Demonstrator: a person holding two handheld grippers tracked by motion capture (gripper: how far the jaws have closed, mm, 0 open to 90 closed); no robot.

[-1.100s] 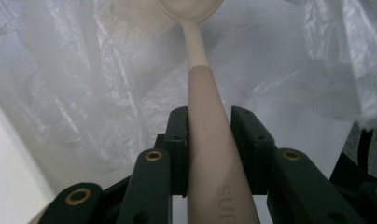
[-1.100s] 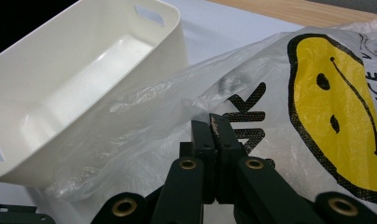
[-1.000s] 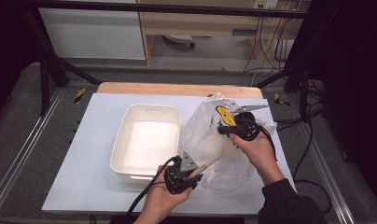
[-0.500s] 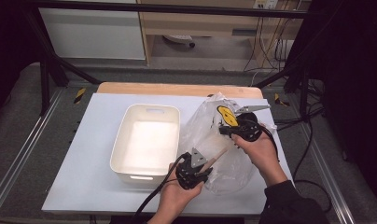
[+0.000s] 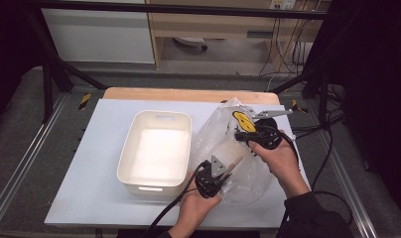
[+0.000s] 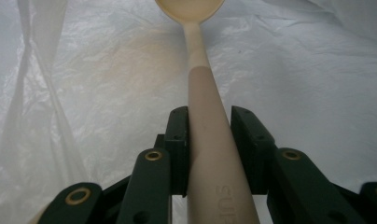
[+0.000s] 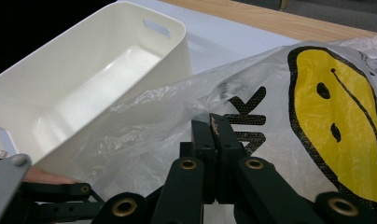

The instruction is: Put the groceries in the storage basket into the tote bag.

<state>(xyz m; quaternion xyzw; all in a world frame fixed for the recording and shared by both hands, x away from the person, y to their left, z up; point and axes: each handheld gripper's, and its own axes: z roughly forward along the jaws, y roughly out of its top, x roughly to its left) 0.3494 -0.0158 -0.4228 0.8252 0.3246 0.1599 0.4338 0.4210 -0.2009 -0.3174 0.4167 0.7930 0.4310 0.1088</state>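
the left gripper [image 6: 209,140] is clamped on the beige handle of a long spoon [image 6: 201,93], and the spoon's bowl points straight ahead of the jaws into the clear plastic bag [image 5: 233,148]. seen from the high view, the spoon [image 5: 233,164] runs up and to the right from the left gripper [image 5: 219,174], its long axis aimed at the bag's middle, with film lying all around the far end. the right gripper [image 7: 213,140] has its jaws pressed together on a fold of the bag near the yellow smiley print [image 7: 336,107] — it holds that upper edge up from the far right side, right gripper [image 5: 244,138] well apart from the left one.

the coming move looks like a push or pull along the spoon's own line, and the left hand is the one on it. the white bin [image 5: 156,148] stands just left of the bag, empty, its open top free. bare white table [image 5: 89,198] lies to the left and in front — the bag's right side sits near the table edge.
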